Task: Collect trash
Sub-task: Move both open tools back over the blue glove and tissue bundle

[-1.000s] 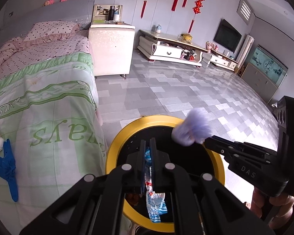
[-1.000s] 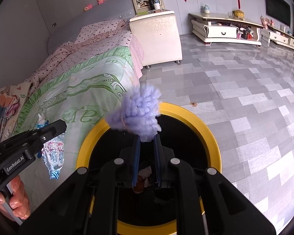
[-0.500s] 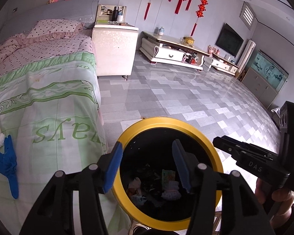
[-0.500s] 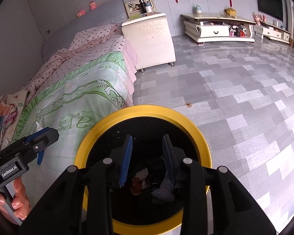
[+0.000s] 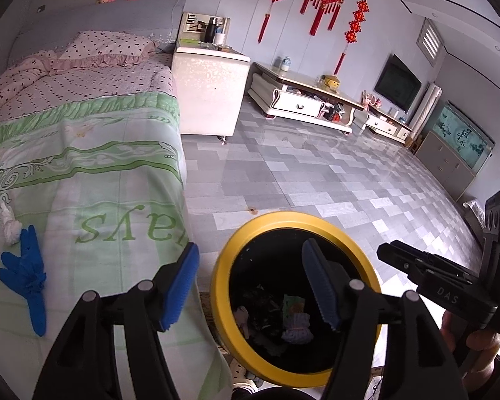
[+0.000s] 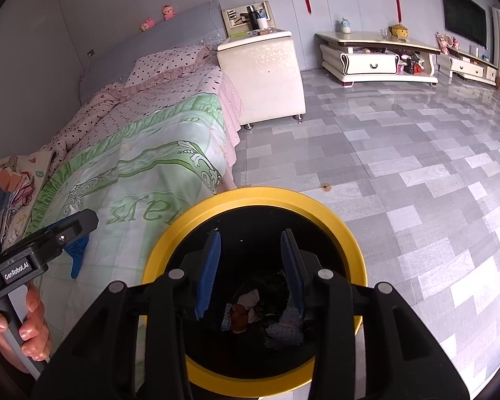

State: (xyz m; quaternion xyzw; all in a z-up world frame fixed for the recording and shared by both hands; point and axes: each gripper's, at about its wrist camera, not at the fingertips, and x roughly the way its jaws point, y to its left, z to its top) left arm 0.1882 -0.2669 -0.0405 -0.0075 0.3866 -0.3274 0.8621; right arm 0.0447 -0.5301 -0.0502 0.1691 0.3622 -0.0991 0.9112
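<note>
A black bin with a yellow rim (image 5: 220, 276) (image 6: 250, 195) stands on the floor by the bed's foot, with wrappers and scraps (image 5: 293, 320) inside, among them a purple fluffy lump (image 6: 283, 330). My left gripper (image 5: 250, 250) hangs over the bin's left rim and the bed edge; its jaws are opening and nothing is between them. My right gripper (image 6: 251, 236) is above the bin's mouth, jaws opening and empty. On the green bedspread lie a blue glove (image 5: 26, 280) (image 6: 76, 253) and a white crumpled wad (image 5: 10, 230).
The bed (image 5: 83, 153) fills the left side. A white nightstand (image 5: 210, 96) stands past it, and low TV cabinets (image 5: 303, 100) line the far wall. Grey tiled floor (image 6: 416, 166) spreads to the right of the bin. A hand (image 6: 30, 323) holds the left gripper's handle.
The left gripper let go of a wrapper and the right let go of the purple fluff; both fell into the bin. Both jaws opened wider. The left gripper shifted left toward the bed.
</note>
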